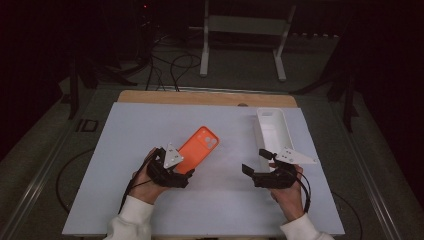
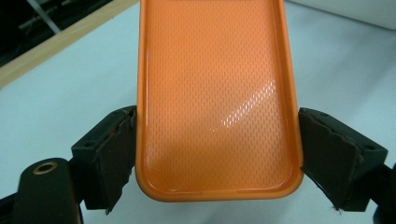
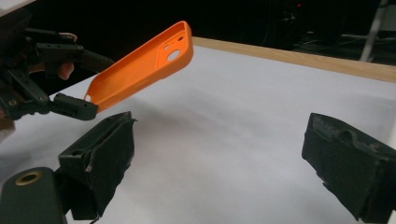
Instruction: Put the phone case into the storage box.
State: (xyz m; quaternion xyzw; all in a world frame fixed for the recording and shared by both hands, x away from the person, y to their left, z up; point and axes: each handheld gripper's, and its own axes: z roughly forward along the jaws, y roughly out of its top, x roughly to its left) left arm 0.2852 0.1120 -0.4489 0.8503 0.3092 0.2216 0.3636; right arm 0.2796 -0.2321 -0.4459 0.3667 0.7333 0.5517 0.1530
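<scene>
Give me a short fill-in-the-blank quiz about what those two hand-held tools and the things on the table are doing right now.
1. The left gripper is clamped on a phone case whose colour is ____.
2. The right gripper holds nothing; its jaws stand ____.
3. In the right gripper view the phone case is ____ the white table, not lying on it.
4. The long tray near the right gripper is coloured ____.

Missing words: orange; open; lifted above; white
</scene>
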